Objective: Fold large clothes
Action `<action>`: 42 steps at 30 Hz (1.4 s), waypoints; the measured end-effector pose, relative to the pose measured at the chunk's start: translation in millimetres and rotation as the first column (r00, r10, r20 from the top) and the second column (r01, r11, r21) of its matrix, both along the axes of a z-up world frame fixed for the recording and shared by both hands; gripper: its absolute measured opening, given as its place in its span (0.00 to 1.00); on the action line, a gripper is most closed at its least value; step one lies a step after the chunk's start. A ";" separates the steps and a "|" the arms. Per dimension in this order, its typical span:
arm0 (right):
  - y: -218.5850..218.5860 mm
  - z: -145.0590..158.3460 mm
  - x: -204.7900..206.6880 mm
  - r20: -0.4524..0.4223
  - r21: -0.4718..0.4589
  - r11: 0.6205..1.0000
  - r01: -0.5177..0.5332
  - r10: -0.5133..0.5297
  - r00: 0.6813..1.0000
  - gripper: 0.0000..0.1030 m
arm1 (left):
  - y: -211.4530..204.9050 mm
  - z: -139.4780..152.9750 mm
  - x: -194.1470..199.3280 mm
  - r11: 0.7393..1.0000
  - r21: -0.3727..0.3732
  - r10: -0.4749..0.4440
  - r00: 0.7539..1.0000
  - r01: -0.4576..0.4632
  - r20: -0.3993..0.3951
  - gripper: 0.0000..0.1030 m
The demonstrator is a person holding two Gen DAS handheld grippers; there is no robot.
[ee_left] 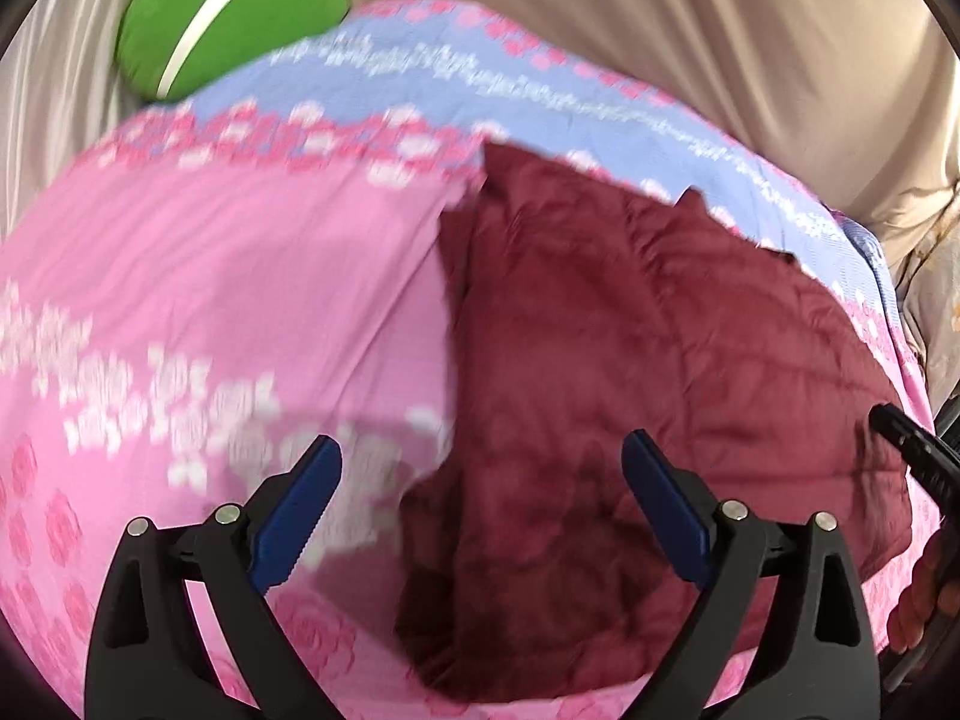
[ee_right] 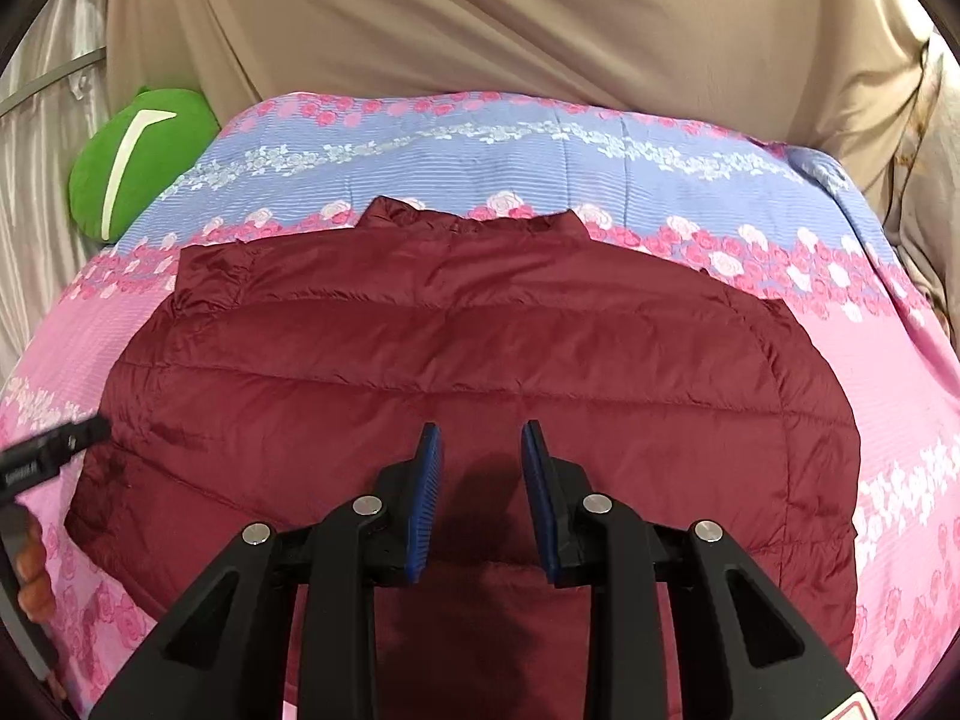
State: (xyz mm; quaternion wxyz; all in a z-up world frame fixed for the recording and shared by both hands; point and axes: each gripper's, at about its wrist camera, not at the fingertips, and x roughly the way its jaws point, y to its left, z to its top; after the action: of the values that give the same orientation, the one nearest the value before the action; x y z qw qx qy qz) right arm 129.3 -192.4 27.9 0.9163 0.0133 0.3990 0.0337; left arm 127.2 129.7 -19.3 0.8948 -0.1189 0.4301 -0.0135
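A maroon quilted puffer jacket (ee_right: pixel 456 354) lies flat on a pink and blue floral bedspread (ee_right: pixel 540 156), collar toward the far side. In the left wrist view the jacket (ee_left: pixel 630 372) fills the right half, with its left edge bunched in folds. My left gripper (ee_left: pixel 480 450) is open wide and empty, hovering above the jacket's left edge. My right gripper (ee_right: pixel 481 438) is open with a narrower gap, empty, above the jacket's lower middle. The left gripper's tip shows in the right wrist view (ee_right: pixel 72 438), and the right gripper's tip in the left wrist view (ee_left: pixel 912 444).
A green cushion (ee_right: pixel 138 162) with a white stripe sits at the bed's far left corner, also in the left wrist view (ee_left: pixel 234 18). Beige draped fabric (ee_right: pixel 480 18) hangs behind the bed. Bare bedspread (ee_left: pixel 210 276) lies left of the jacket.
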 end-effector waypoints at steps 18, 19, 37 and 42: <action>-5.7 17.0 33.7 0.005 0.060 0.998 0.036 -0.037 0.999 0.25 | 15.5 -16.4 -10.6 0.987 -0.163 -0.004 1.000 0.000 -0.022 0.91; -5.9 14.9 36.7 -0.003 0.069 0.997 0.034 -0.034 0.999 0.25 | 17.1 -15.4 -10.8 0.983 -0.184 -0.006 1.000 0.002 -0.022 0.91; 7.1 -25.0 64.0 -0.094 0.046 0.999 0.003 0.001 0.996 0.25 | 10.8 -8.4 15.6 0.980 -0.198 -0.014 1.000 0.010 -0.016 0.91; 5.8 -10.1 76.3 -0.068 0.055 0.998 -0.011 0.014 0.998 0.25 | 11.9 -13.1 22.9 0.980 -0.200 -0.005 1.000 -0.001 -0.030 0.91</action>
State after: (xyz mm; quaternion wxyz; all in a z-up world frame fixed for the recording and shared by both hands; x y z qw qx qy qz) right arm 205.6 -186.6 17.8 0.9012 0.0369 0.4290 0.0498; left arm 150.1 141.6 -32.5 0.8718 -0.2079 0.4401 -0.0558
